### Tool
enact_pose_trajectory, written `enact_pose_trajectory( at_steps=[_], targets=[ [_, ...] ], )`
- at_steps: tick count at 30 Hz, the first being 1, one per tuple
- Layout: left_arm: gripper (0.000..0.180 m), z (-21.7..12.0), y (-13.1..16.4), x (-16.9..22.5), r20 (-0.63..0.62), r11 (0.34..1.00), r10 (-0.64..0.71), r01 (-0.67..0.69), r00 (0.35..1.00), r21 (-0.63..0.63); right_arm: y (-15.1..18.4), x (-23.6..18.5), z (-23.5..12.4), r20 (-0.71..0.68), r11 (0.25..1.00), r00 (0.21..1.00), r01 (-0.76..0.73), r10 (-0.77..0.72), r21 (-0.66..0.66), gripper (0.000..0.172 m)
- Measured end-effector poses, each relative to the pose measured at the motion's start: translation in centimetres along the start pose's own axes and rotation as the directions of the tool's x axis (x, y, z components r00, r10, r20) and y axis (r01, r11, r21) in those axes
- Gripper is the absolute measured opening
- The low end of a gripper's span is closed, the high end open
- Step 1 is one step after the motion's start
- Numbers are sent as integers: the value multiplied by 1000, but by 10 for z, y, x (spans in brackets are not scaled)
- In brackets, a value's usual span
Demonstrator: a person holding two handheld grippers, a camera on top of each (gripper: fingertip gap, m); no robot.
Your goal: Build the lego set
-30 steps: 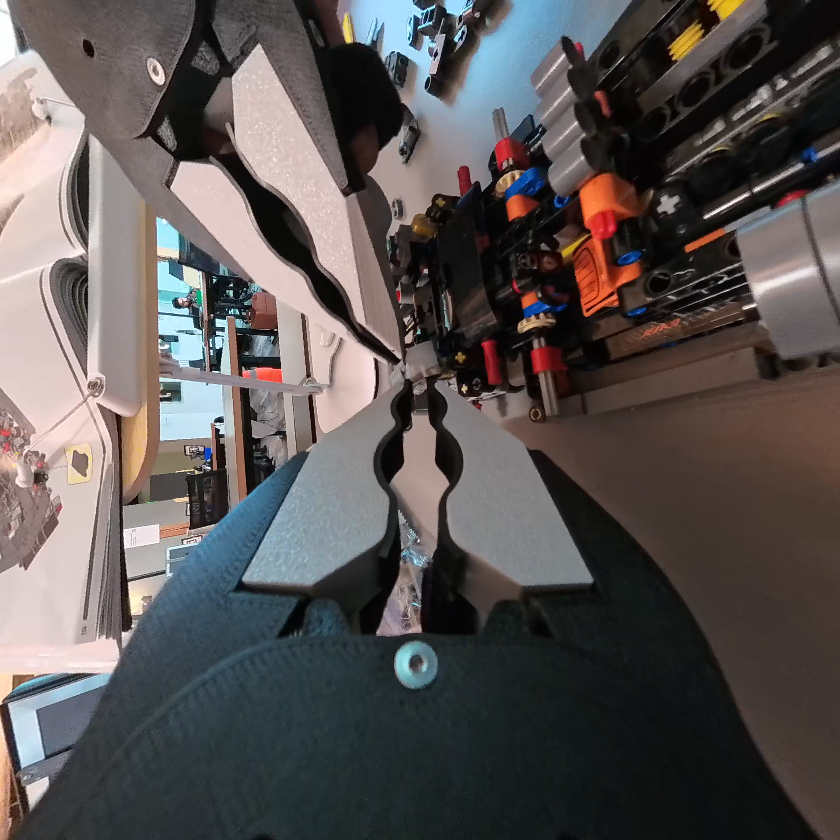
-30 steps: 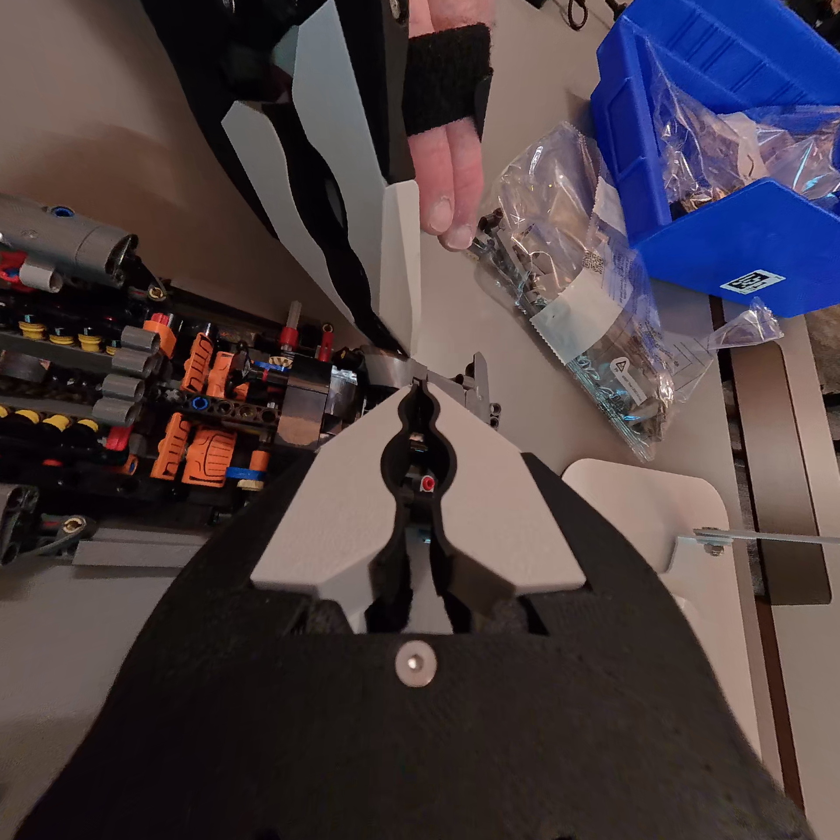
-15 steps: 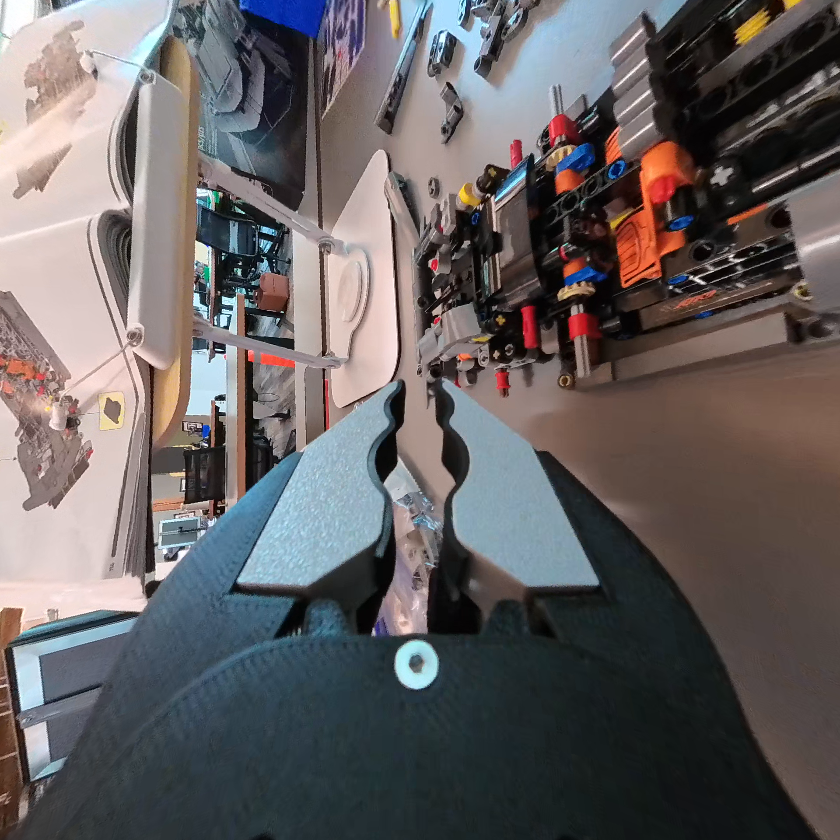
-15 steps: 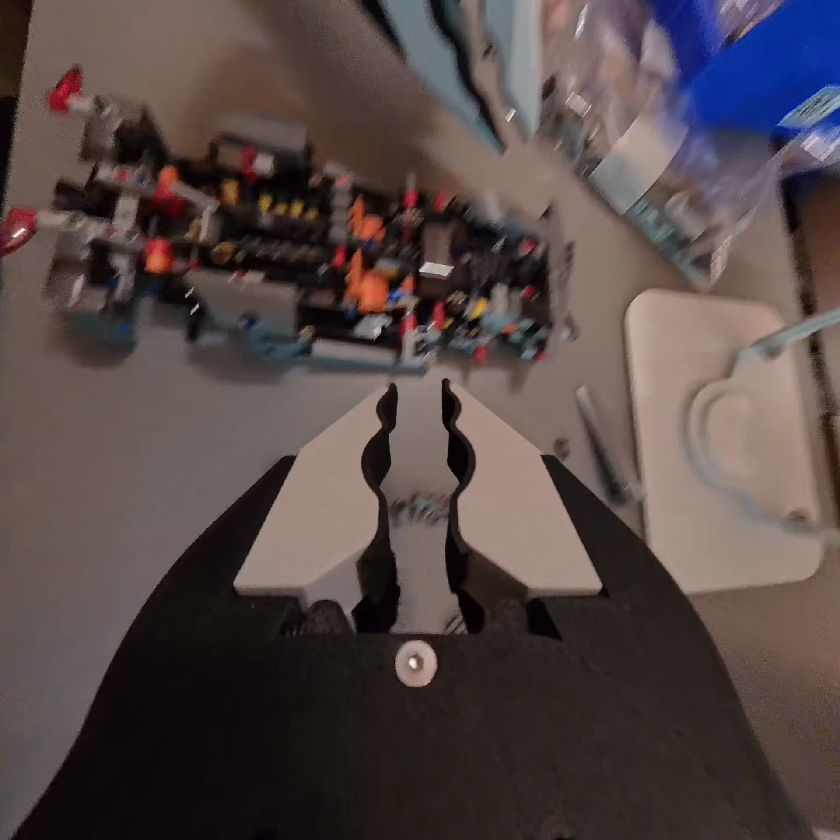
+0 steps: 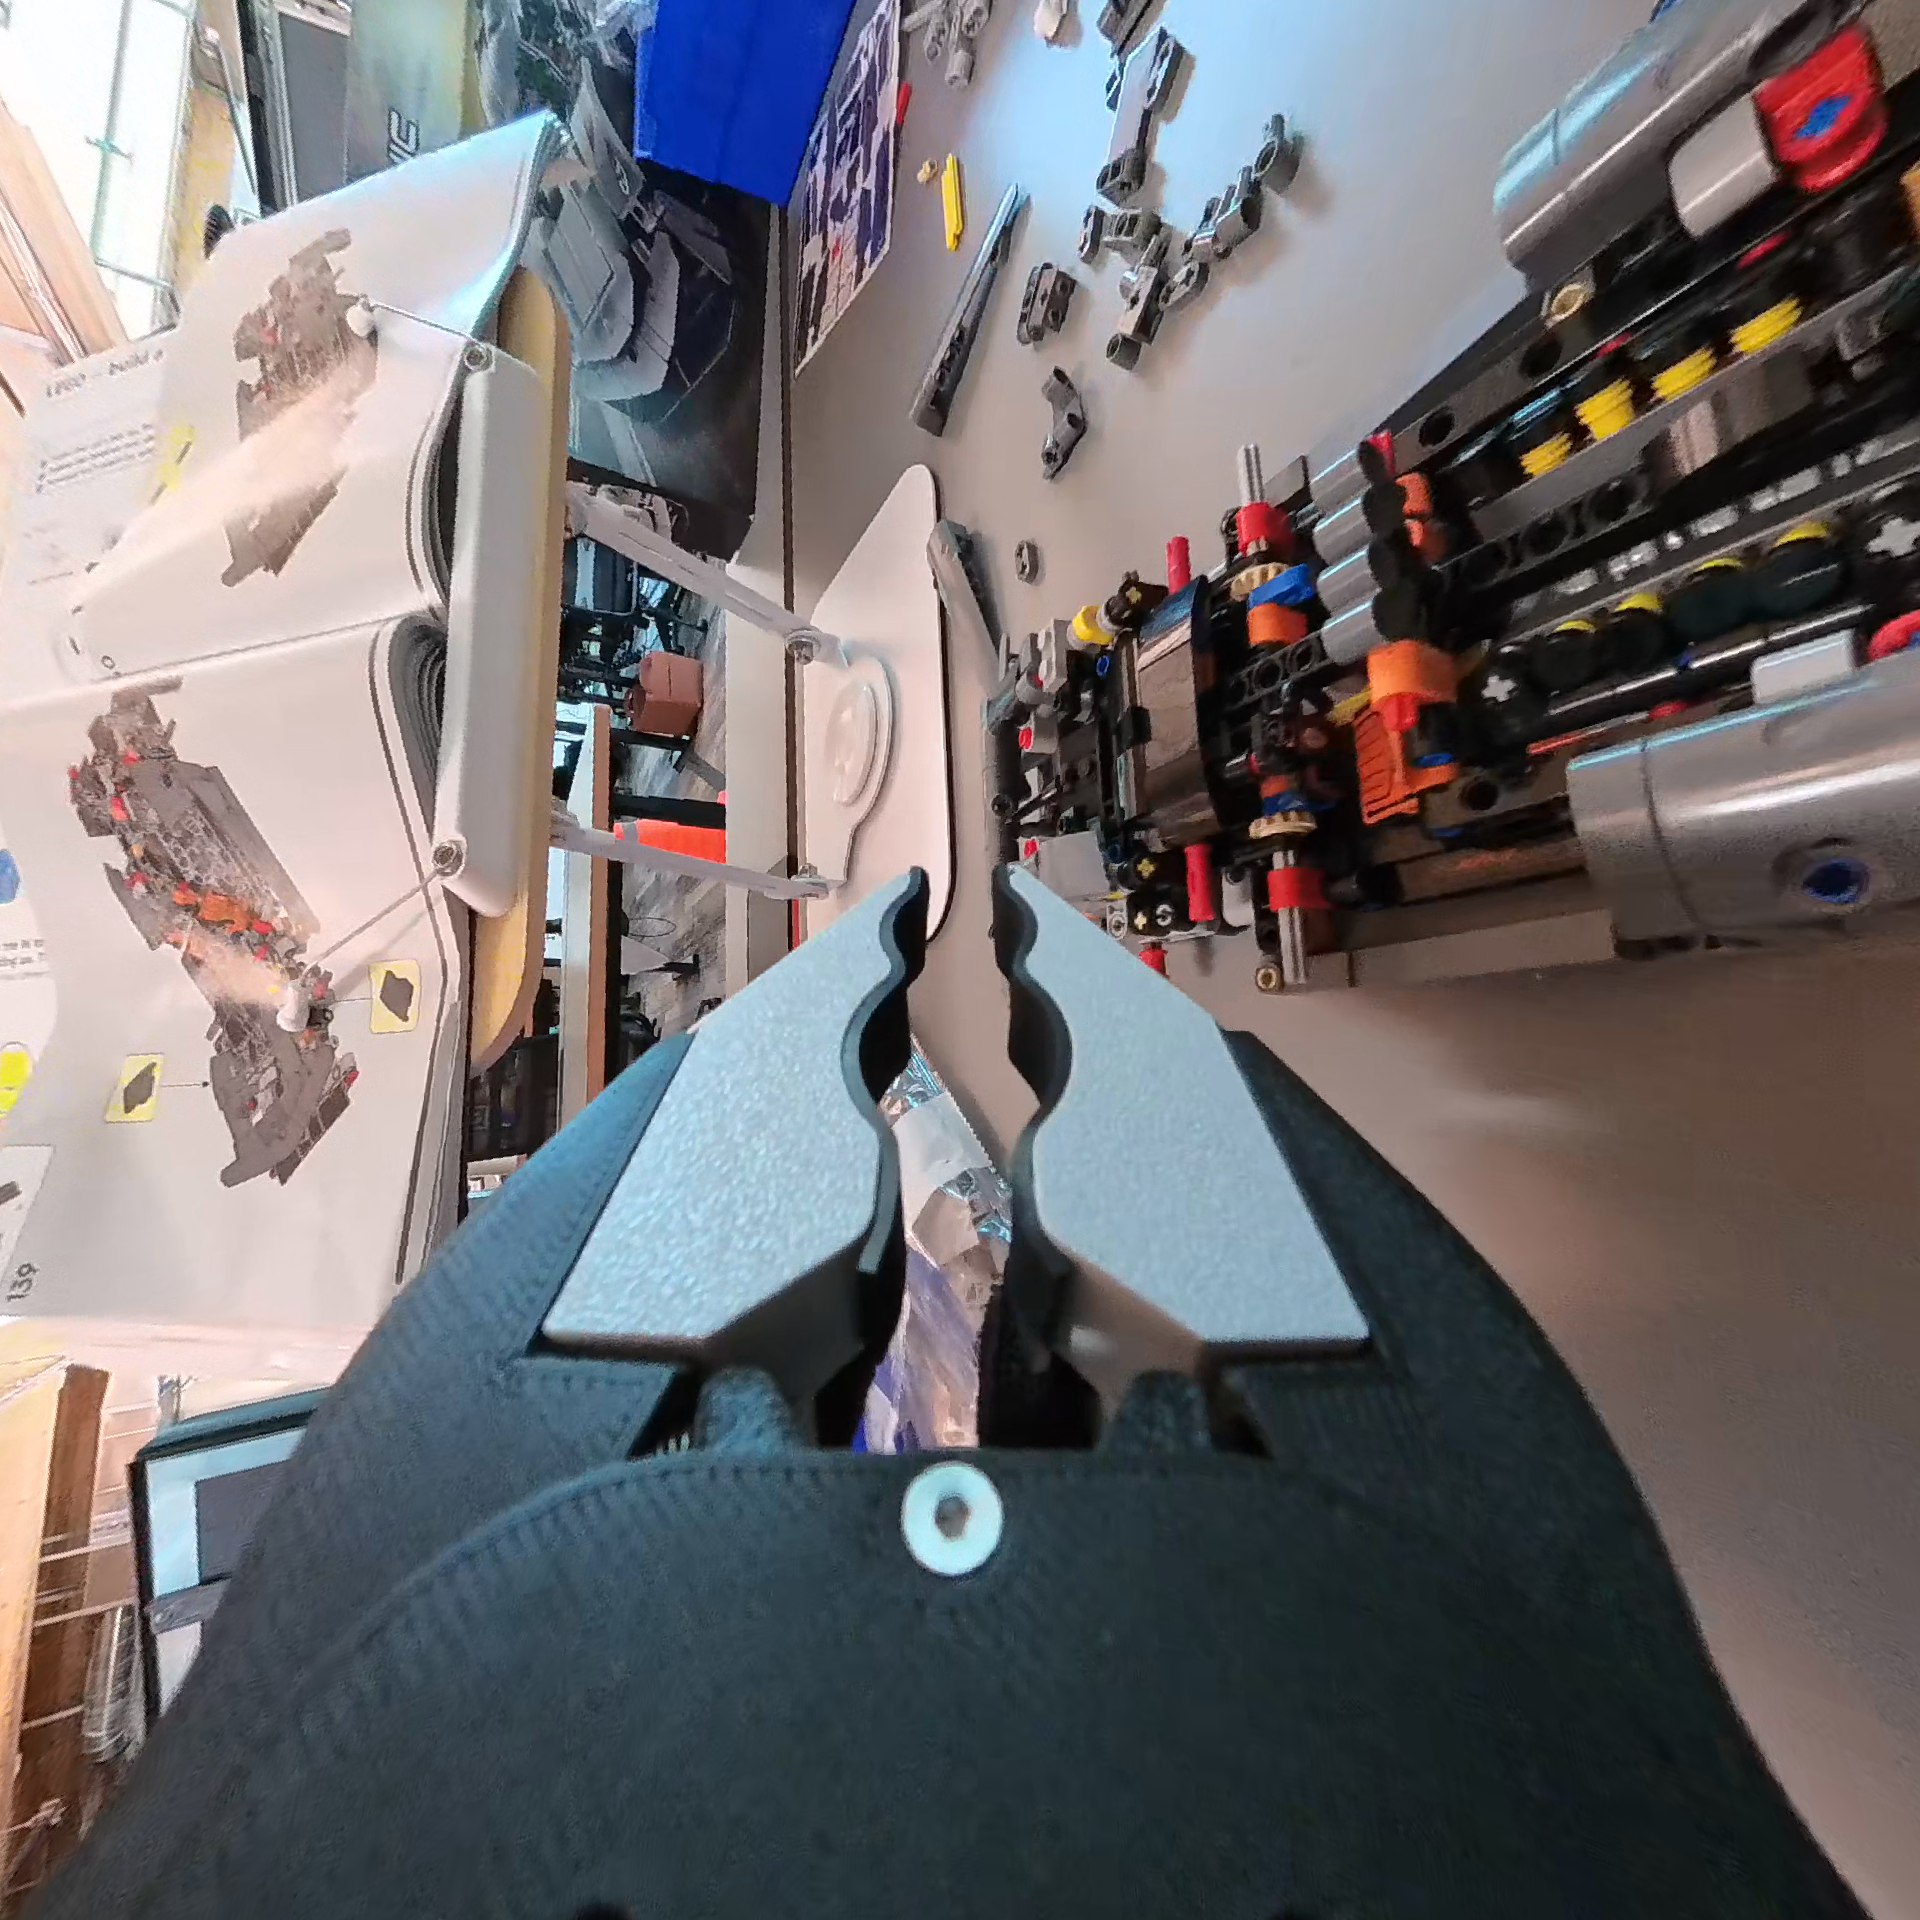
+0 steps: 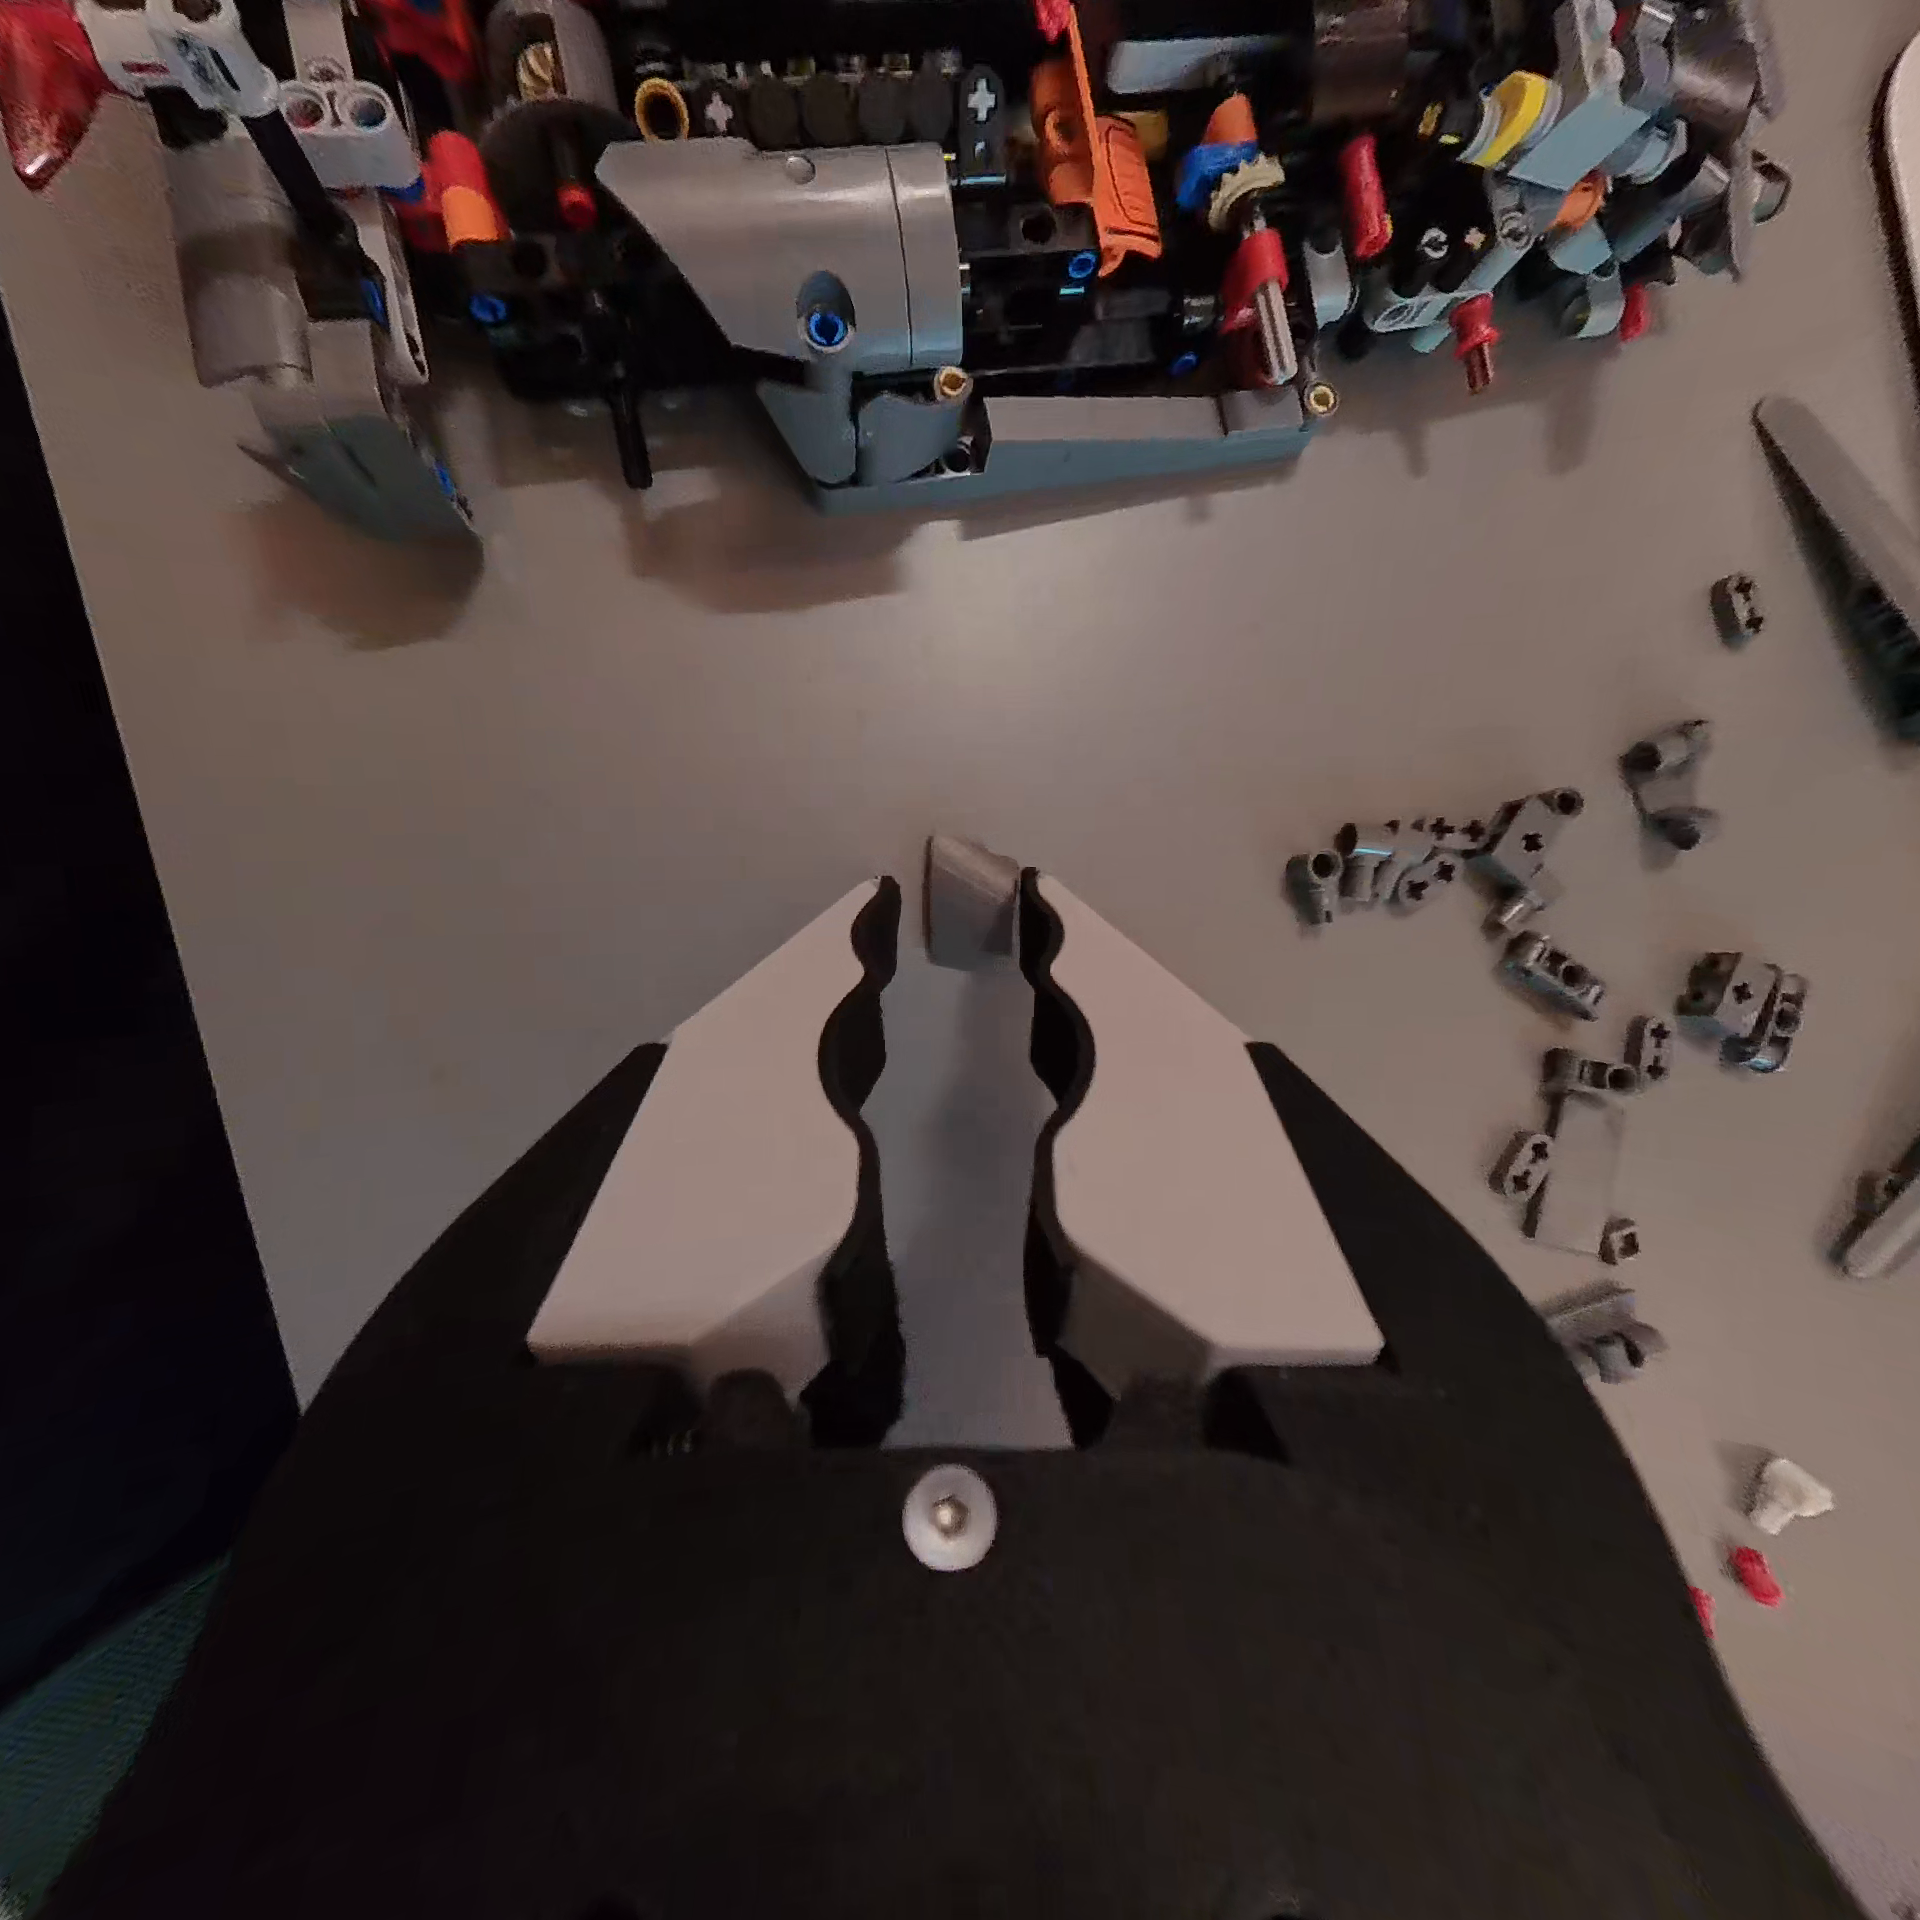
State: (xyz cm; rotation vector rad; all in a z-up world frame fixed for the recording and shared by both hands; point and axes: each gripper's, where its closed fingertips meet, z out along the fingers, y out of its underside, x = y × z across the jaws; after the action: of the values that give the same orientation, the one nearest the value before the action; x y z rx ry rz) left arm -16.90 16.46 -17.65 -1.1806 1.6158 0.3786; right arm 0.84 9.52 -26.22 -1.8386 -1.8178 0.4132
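A large brick-built model in black, grey, orange and red lies on the grey table. My left gripper hovers just off the model's near end, its jaws slightly apart with nothing between them. In the right wrist view the model lies across the top. My right gripper is over the table in front of it, with a small grey curved piece standing between its fingertips. The right pad is at the piece, and a gap shows between the left pad and the piece.
Several loose grey connector pieces lie to the right of my right gripper, with a long dark beam beyond them. An open instruction booklet sits on a white stand. A clear plastic bag lies under my left gripper. The table's left edge is near. There is about 20 centimetres between the tips of the two grippers. Both grippers' tips are roughly 20 centimetres from the long dark beam. Seen from the left wrist view as well.
Both grippers were shut at the model's end with their tips close together. Both opened and drew back. My right gripper swung over to the loose pieces and now brackets a small grey piece.
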Motion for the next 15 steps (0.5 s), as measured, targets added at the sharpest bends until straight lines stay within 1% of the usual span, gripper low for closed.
enact_pose_trajectory(
  at_steps=[3,5,7,10,11,12,14,15],
  targets=[
    [10,-2,2,-2,7,1000,-5,5,1000,-9,0,-3,0,5,1000,1000,5,-5,-1,14],
    [10,-3,6,-3,15,1000,-6,7,1000,-19,0,-3,1,27,1000,1000,5,-5,-2,14],
    [10,-4,10,-4,16,1000,-17,17,1000,-20,-1,-3,2,60,999,997,39,-39,-1,14],
    [10,-5,14,-3,15,999,-14,15,1000,-29,-4,-5,3,127,987,979,160,-158,-4,14],
    [10,-5,15,-2,12,999,-14,14,1000,-29,-5,-8,4,152,974,963,225,-221,-9,14],
    [10,-4,16,-1,8,999,-13,13,1000,-30,-8,-10,5,162,947,935,321,-316,-9,14],
    [10,-2,17,2,0,999,-9,9,1000,-34,-16,-4,8,96,860,860,507,-501,-51,18],
    [10,-2,18,3,-3,999,-8,8,1000,-36,-20,1,6,75,840,844,536,-531,-79,22]
  ],
)
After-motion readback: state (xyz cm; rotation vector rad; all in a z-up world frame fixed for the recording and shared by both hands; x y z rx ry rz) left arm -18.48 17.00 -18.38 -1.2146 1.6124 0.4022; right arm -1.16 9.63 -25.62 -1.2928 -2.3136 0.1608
